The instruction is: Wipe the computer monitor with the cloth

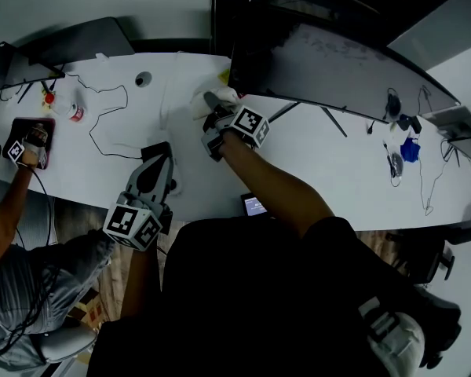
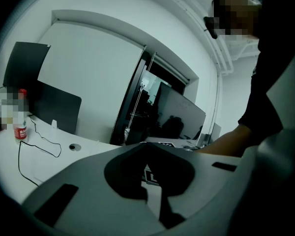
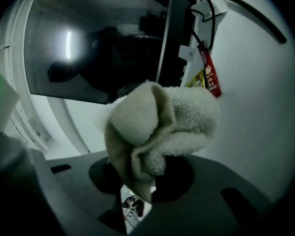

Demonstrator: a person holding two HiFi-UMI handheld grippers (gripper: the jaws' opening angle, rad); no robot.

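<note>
The right gripper [image 3: 137,183] is clenching a bunched cloth [image 3: 162,122] with its folds pointing ahead, likely so the fluffy side meets the glass first. The cloth is hovering toward 12 o'clock in the head view, at the lower corner of the monitor [image 1: 337,69] — whether it is touching, I cannot tell. The left gripper [image 2: 148,181], jaws together on nothing, is idling at 8 o'clock over the white desk [image 1: 322,163]. A bottle [image 1: 76,113] and a cable [image 1: 110,124] are lying at 10 o'clock.

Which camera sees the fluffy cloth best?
The right gripper view: the cloth fills the middle, clamped in the right gripper. The head view shows a small pale lump beside the monitor; the left gripper view, nothing.
</note>
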